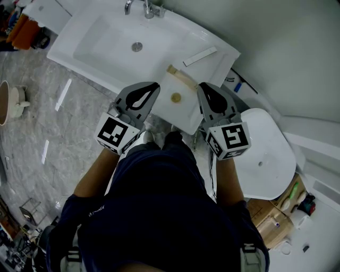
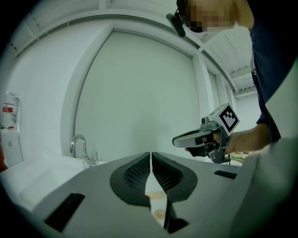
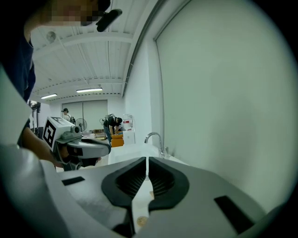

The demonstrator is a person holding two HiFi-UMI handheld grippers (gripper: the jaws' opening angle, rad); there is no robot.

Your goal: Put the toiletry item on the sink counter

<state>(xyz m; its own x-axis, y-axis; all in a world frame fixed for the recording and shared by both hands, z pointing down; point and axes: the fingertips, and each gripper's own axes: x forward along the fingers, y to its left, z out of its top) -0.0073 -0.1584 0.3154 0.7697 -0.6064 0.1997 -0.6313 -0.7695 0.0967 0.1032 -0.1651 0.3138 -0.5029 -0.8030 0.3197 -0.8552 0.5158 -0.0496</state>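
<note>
The left tongs and the right tongs are held side by side in front of the person's body, both pointing toward the white sink bench. In the left gripper view, the dark ribbed pads are clenched together with only a thin slit between them and nothing gripped. In the right gripper view, that pair is likewise drawn all but together and holds nothing. Between and just ahead of the two tips lies a white square surface at the near edge of the bench. A tan, stick-shaped toiletry item rests on its far part, apart from both tongs. A small round gold-coloured piece sits just nearer the person on the same surface. Whether that square is part of the bench or a separate panel laid on it cannot be told. A flat white strip lies farther back on the bench rim, to the right of the basin. The basin's drain is near its middle and the chrome tap stands at its far side. A white toilet lid is to the right, beyond the right tongs. Grey marble floor spreads to the left.
</note>
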